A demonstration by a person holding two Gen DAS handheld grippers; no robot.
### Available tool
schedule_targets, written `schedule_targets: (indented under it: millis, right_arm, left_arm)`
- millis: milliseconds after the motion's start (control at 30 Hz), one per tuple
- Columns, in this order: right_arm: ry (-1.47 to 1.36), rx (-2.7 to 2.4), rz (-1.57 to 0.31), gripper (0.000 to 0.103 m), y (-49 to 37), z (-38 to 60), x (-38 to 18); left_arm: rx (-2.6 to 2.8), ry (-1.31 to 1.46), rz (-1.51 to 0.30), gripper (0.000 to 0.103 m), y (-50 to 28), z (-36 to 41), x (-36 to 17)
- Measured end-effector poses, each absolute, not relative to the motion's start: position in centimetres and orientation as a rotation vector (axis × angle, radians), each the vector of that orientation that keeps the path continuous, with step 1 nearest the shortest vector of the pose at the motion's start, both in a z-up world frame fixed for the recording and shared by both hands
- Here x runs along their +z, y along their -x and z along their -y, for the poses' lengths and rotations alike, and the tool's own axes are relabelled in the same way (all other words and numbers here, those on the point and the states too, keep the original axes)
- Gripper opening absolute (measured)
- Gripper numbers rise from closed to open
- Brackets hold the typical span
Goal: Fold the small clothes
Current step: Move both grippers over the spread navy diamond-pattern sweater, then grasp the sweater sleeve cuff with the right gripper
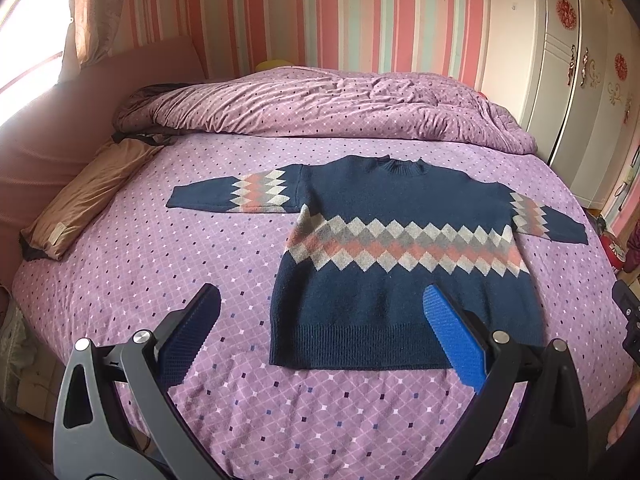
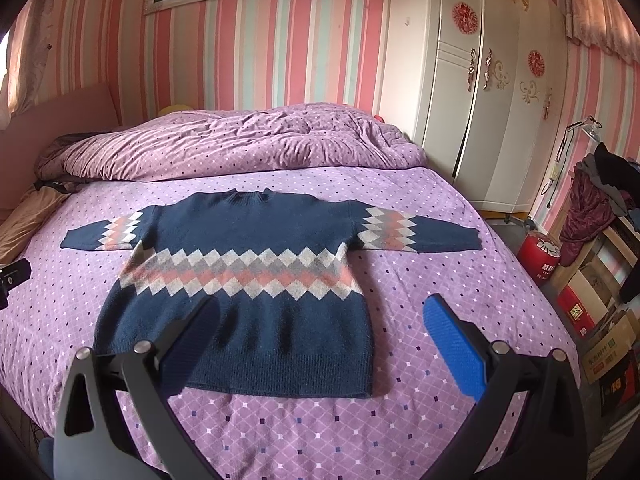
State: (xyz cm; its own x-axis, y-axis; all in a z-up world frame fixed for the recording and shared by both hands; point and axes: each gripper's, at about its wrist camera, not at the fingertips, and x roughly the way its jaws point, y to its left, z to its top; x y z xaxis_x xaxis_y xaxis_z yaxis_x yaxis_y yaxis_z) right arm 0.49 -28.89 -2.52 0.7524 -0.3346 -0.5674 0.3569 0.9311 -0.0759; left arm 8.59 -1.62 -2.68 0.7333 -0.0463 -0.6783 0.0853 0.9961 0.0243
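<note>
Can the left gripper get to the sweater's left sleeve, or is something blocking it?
Probably yes. The left gripper is open and holds nothing, and the left sleeve lies flat on the bedspread with nothing on it. The tan pillow sits off to the side, apart from it.

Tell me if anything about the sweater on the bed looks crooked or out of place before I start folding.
Nothing stands out. The navy sweater lies flat on the purple bedspread, both sleeves spread out, hem toward the camera. Both tools, left and right, are open and hold nothing.
</note>
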Motion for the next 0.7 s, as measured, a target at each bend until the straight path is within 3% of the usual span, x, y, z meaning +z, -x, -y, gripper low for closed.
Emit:
schedule_targets:
  millis: [333,700]
  right_arm:
    - [-0.031,-0.371,-0.651,0.102,-4.0,29.7,-6.0]
    - [-0.054,-0.423,-0.723,0.102,-13.9,35.2,-8.0]
  left_arm:
    - [-0.040,-0.081,-0.755,0.100,-12.4,1.3,-6.4]
    - [-0.075,-0.115,-0.775,0.100,-23.6,5.8,-7.8]
